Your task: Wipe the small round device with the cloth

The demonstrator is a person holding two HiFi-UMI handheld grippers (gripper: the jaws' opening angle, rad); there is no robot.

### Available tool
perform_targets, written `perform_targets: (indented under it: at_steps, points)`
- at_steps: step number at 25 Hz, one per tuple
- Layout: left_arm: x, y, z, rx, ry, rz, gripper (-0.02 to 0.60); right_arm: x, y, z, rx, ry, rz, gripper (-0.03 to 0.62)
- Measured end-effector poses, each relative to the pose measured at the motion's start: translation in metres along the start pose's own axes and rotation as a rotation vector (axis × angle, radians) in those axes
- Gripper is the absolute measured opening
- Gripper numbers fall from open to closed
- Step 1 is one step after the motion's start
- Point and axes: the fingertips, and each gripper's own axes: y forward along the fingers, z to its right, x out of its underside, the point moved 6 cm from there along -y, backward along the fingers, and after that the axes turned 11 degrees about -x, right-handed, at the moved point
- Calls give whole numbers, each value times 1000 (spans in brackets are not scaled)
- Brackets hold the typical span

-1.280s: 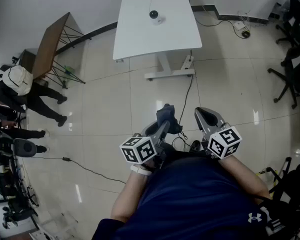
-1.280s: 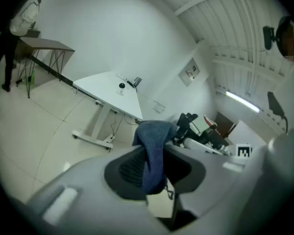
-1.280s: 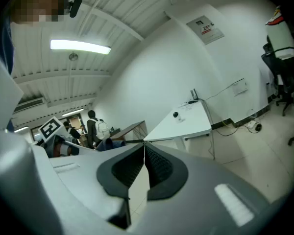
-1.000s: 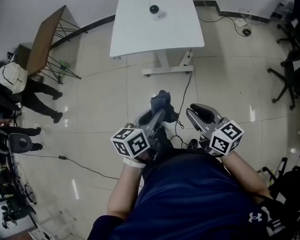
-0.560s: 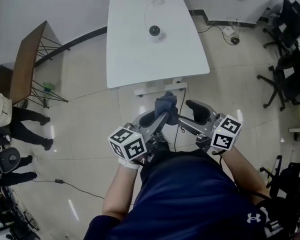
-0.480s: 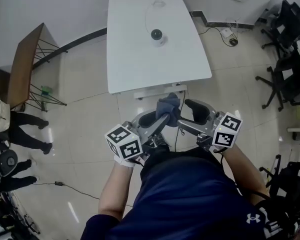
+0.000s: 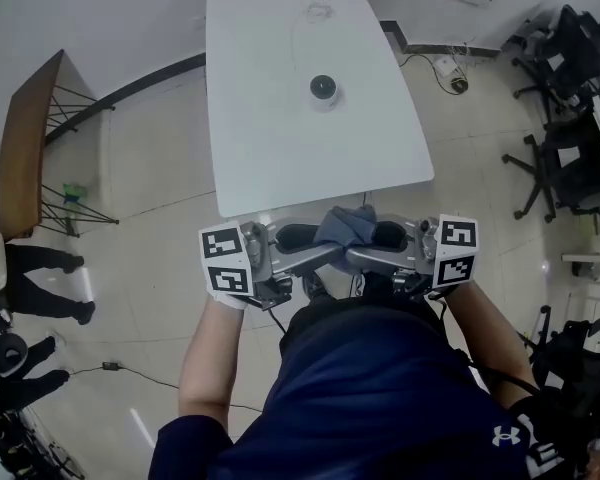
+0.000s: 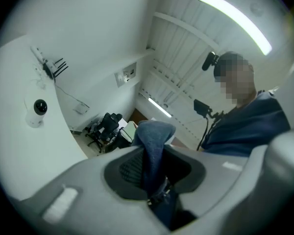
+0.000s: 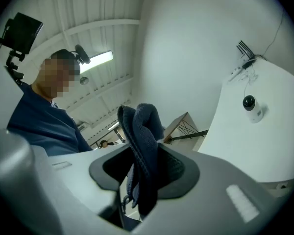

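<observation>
The person has walked up to the white table, its near edge now just ahead of the 2 grippers; the right gripper has swung in to face the left gripper, and its jaws, just now closing, pinch the blue cloth that the left's nearly closed jaws also clamp. The small round device stands well apart up the table, untouched; wiping looks yet to start.
</observation>
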Motion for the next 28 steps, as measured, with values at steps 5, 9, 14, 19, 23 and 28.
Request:
perform_targets:
  at_steps: [5,9,14,19,23,28]
  points:
    - [-9,15,-41,-78,-100,66,86,-16,-11,38,-19,28,42,94]
    - [-29,35,-84,-325,-95,174,141,-44,-28,86,17,30,126,91]
    - [-55,45,-137,-684,-33,317,182,-99,-77,158,239,-53,137,91]
    - [-57,50,-185,-984,63,236,147,-128,-121,248,538,-142,-14,92]
    - [-78,55,-217,-1102,226,83,102,-132,-95,281,578,-217,-105,91]
    - [-90,43,-260,-1100,228,-6,81,-113,-35,296,568,-311,-262,91]
